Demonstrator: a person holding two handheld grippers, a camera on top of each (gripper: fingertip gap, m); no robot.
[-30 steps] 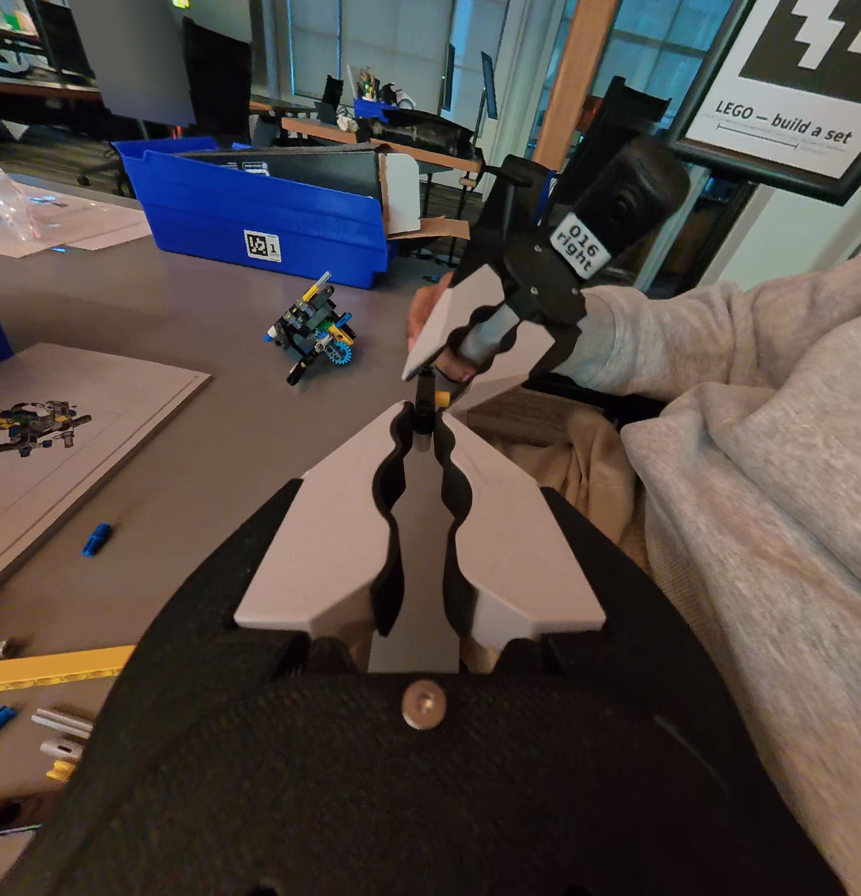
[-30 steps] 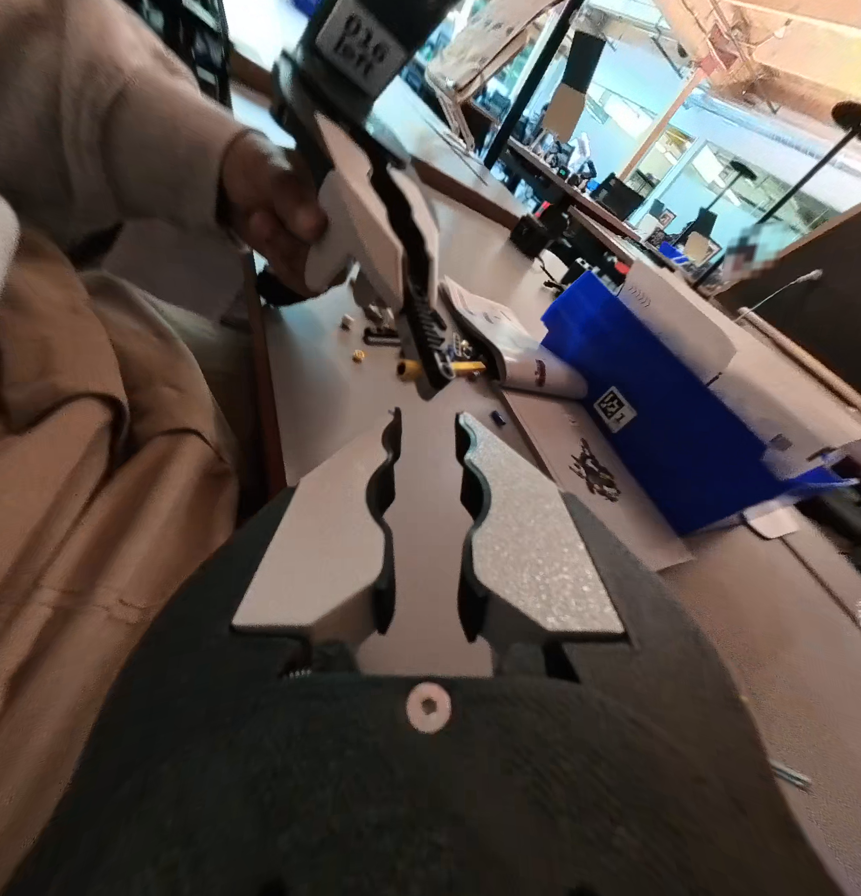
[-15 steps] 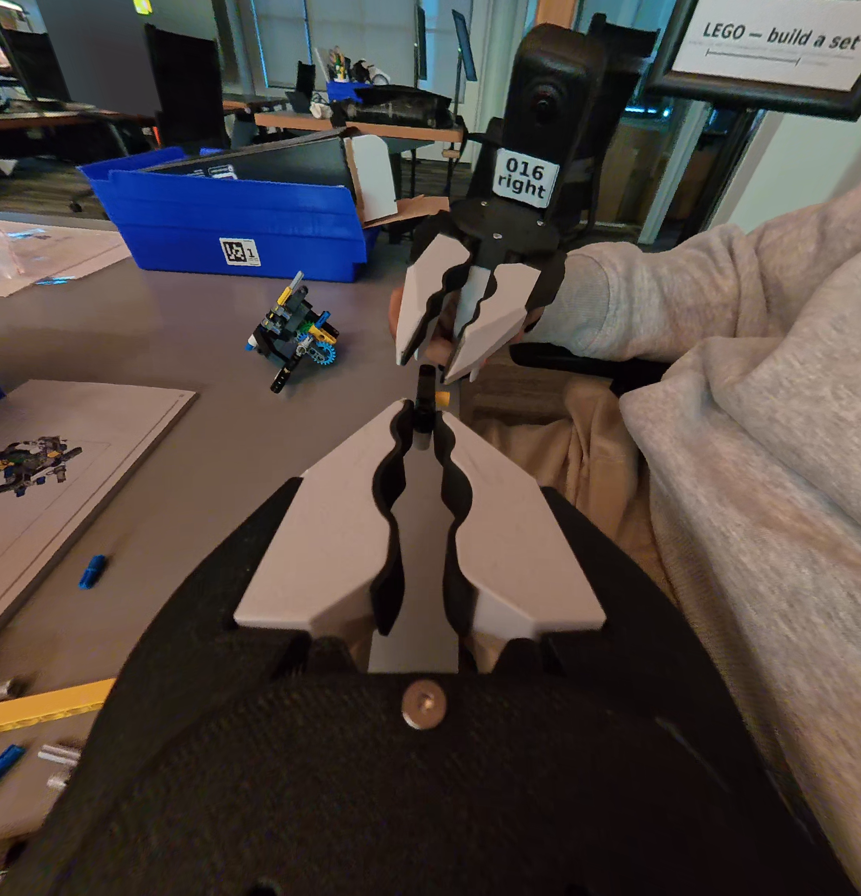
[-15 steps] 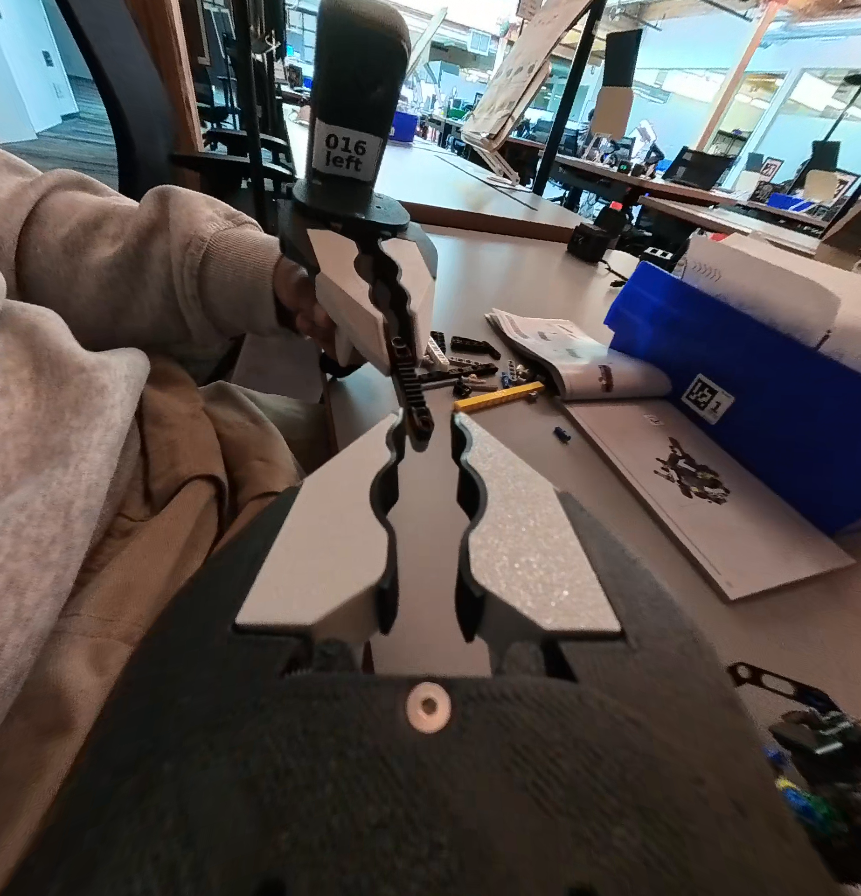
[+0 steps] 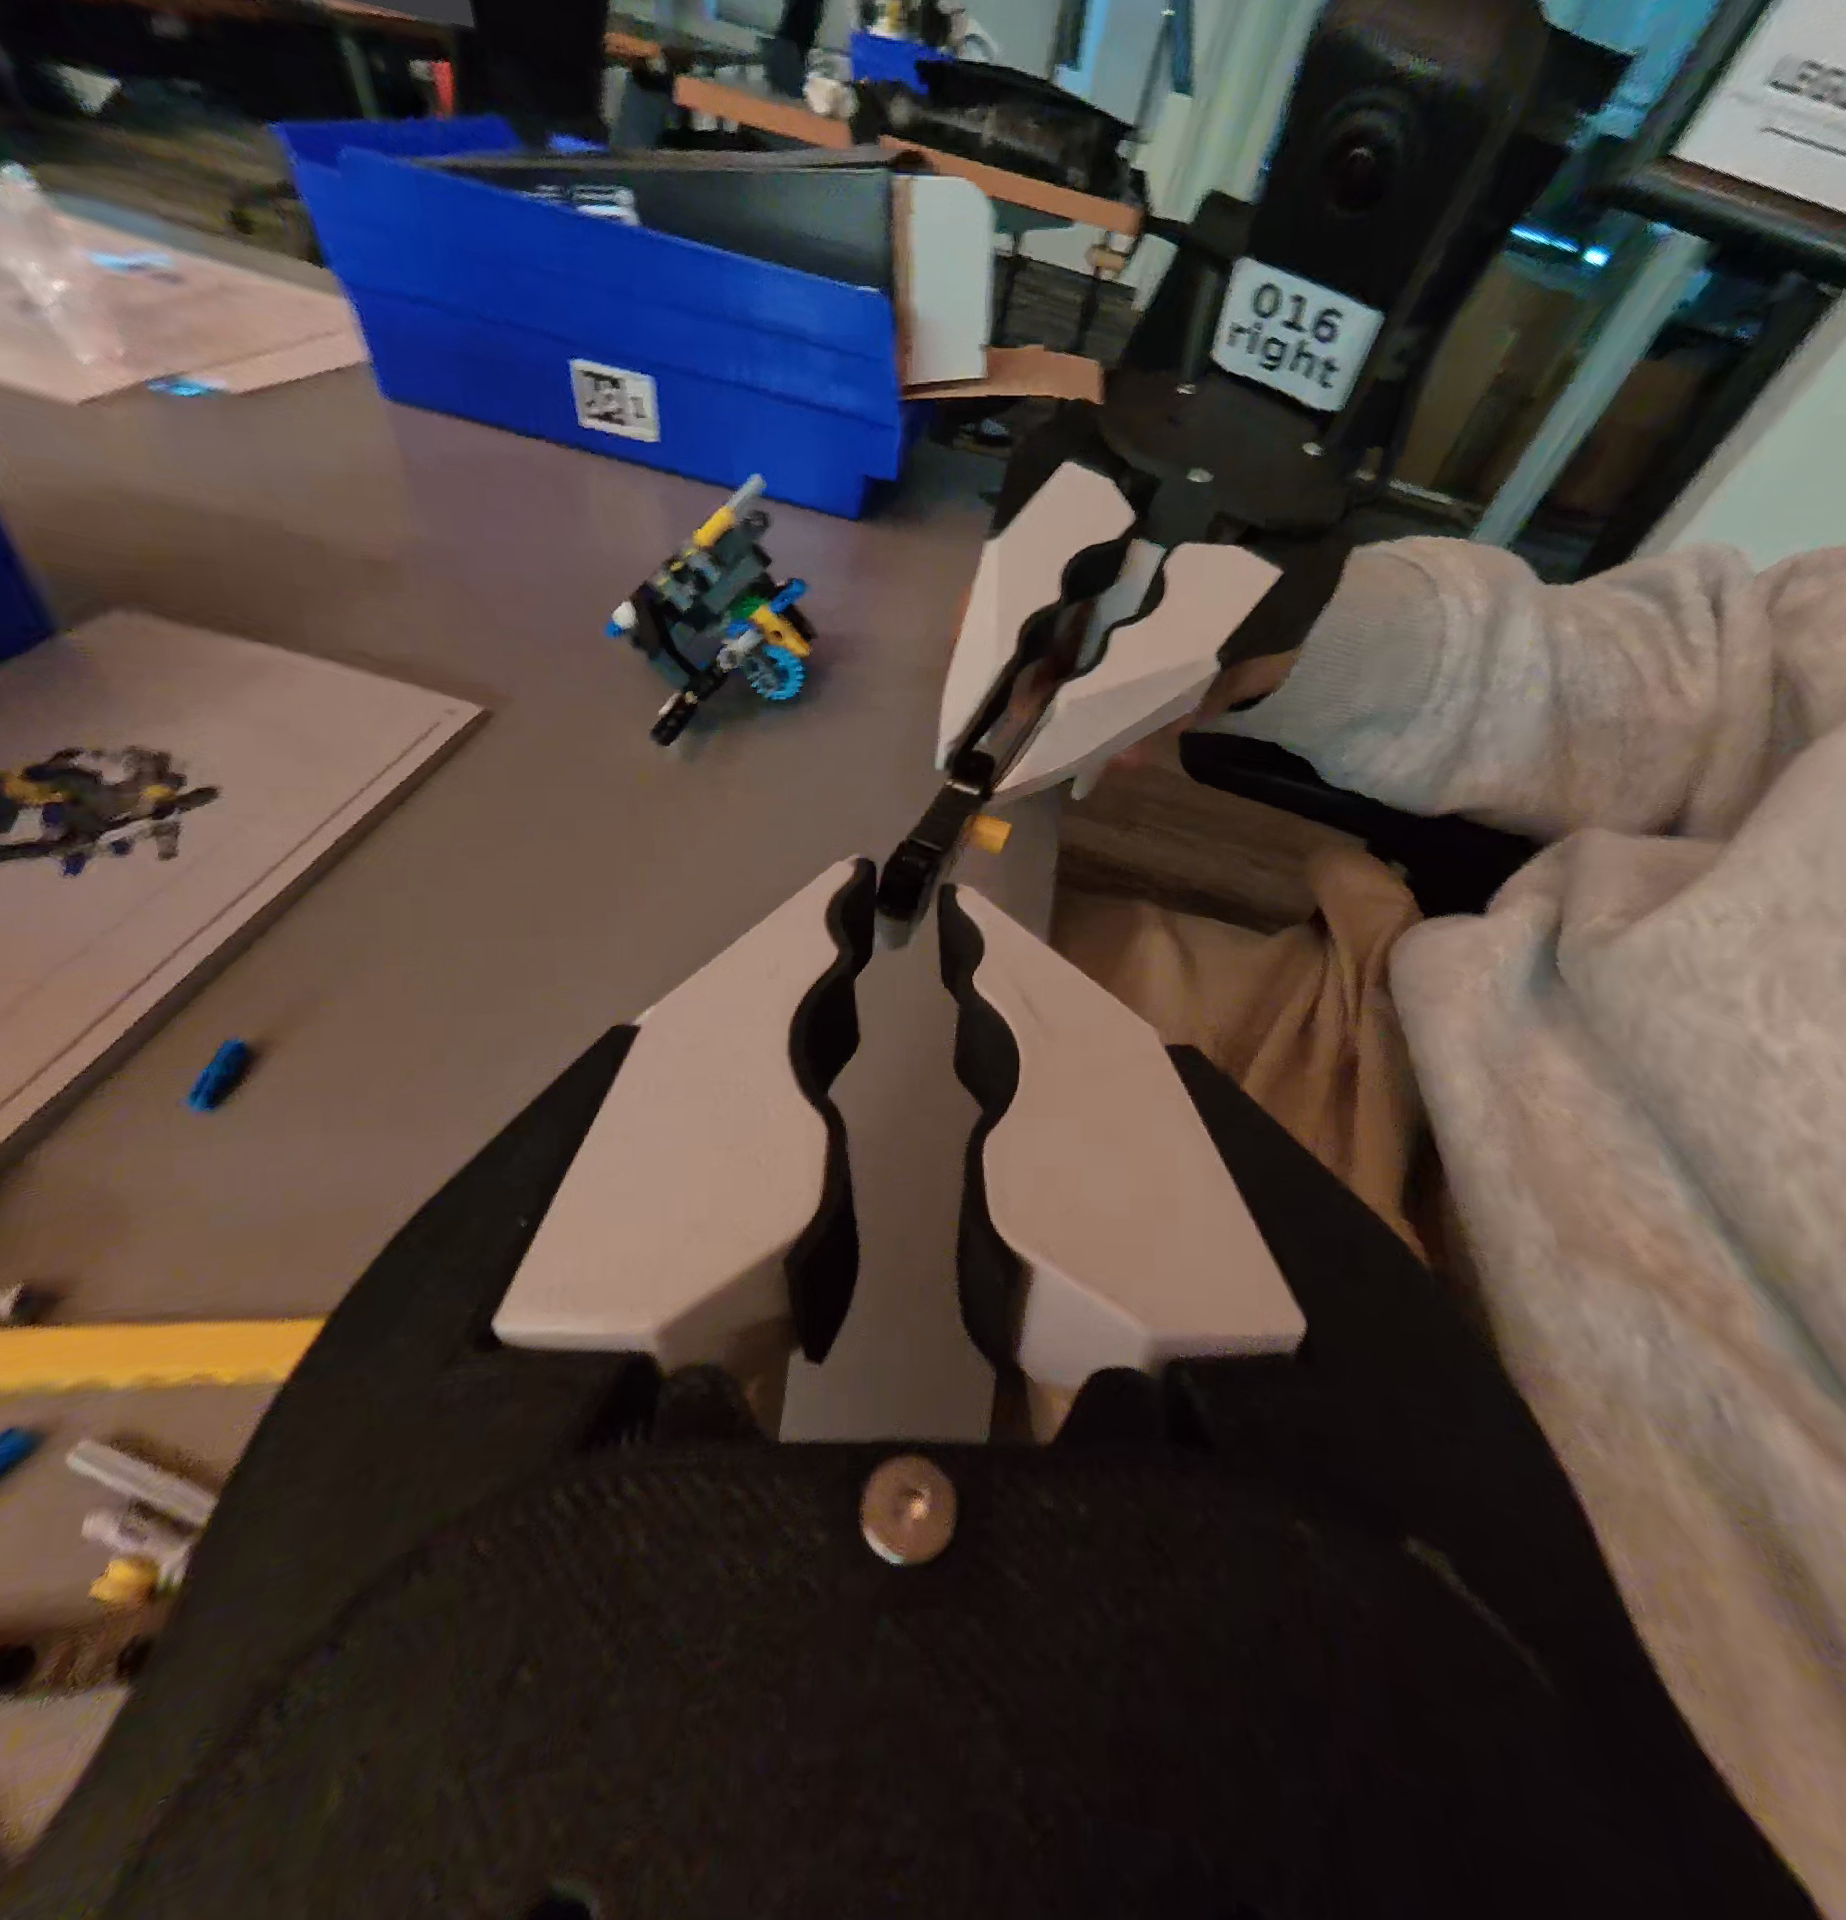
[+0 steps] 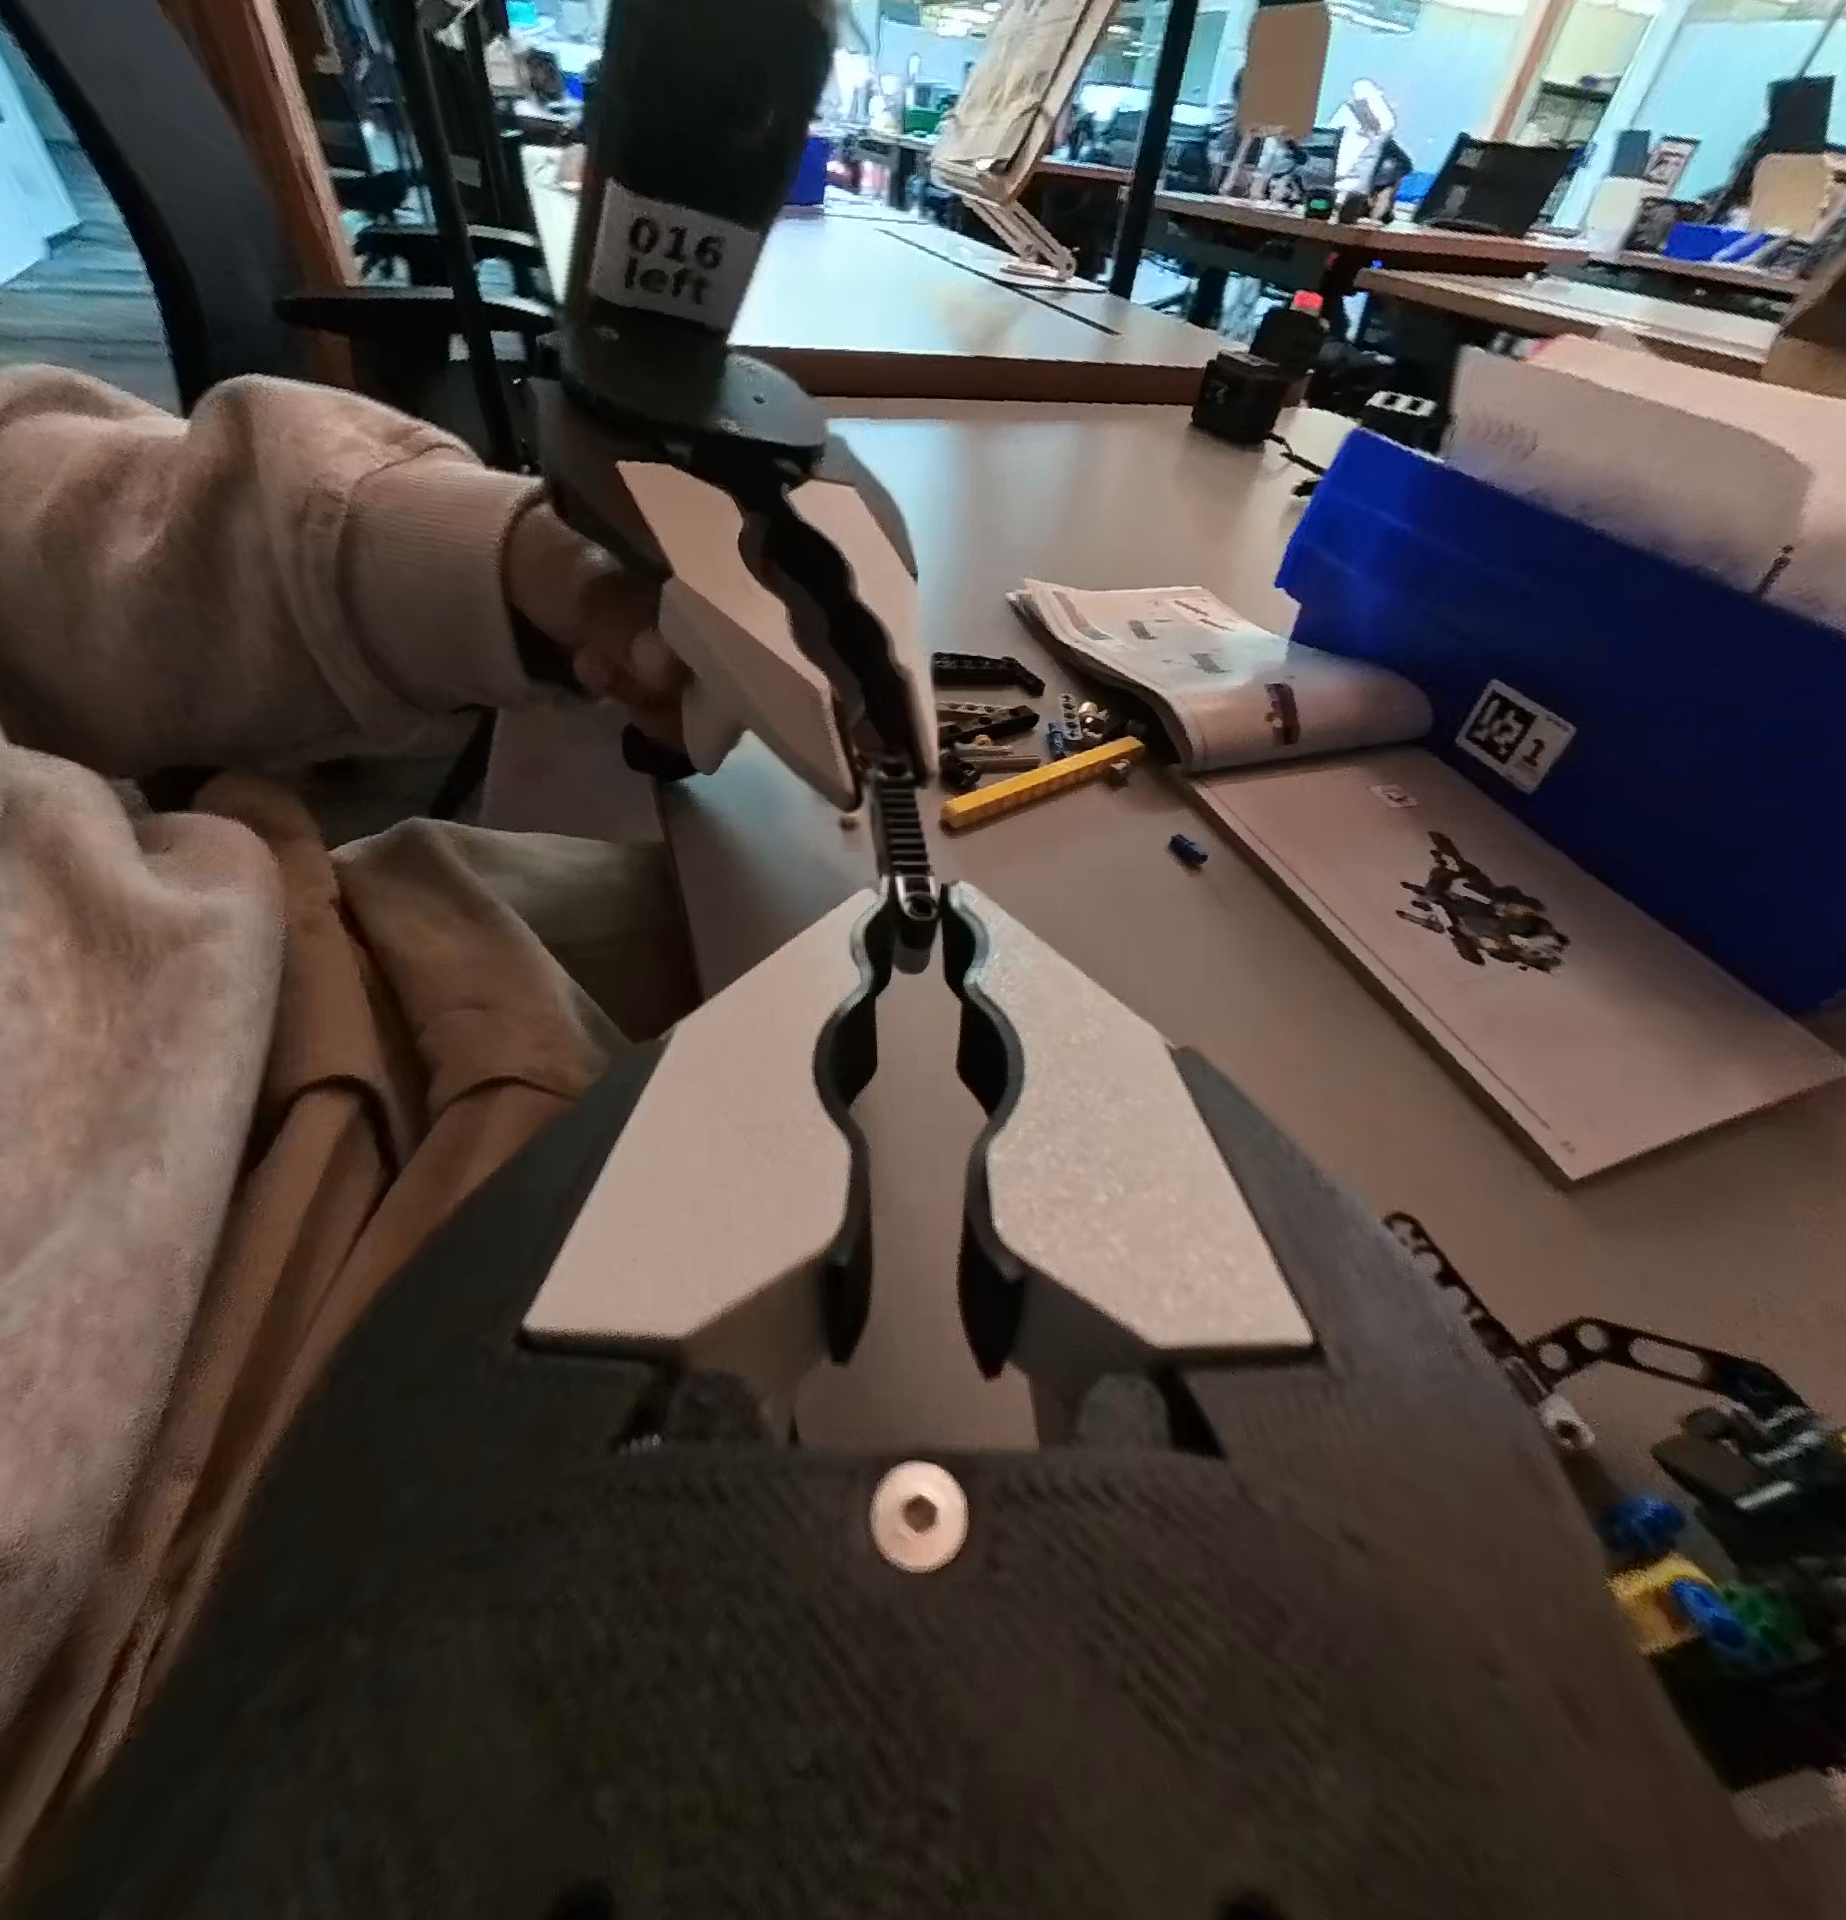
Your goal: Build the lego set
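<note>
Grey table surface runs across an open office, with further desks behind it. Left wrist view, from the left: yellow beam and small grey and blue pins lie at the near left edge; a printed instruction sheet lies flat beyond them, with a loose blue pin just beside its near edge. A blue bin carrying a square marker tag stands at the far side. The partly built lego model, black with yellow and blue parts and a blue gear, rests on the table well apart from both tools. At centre, the left gripper is clamped on one end of a black lego beam, which has a small yellow pin on its side. The right gripper is clamped on the opposite end of the same beam, held by a hand in a light sleeve. Right wrist view confirms this: the right gripper pinches the beam at its tips and the left gripper grips the far end. An open booklet and loose black parts lie beyond, near the bin
</note>
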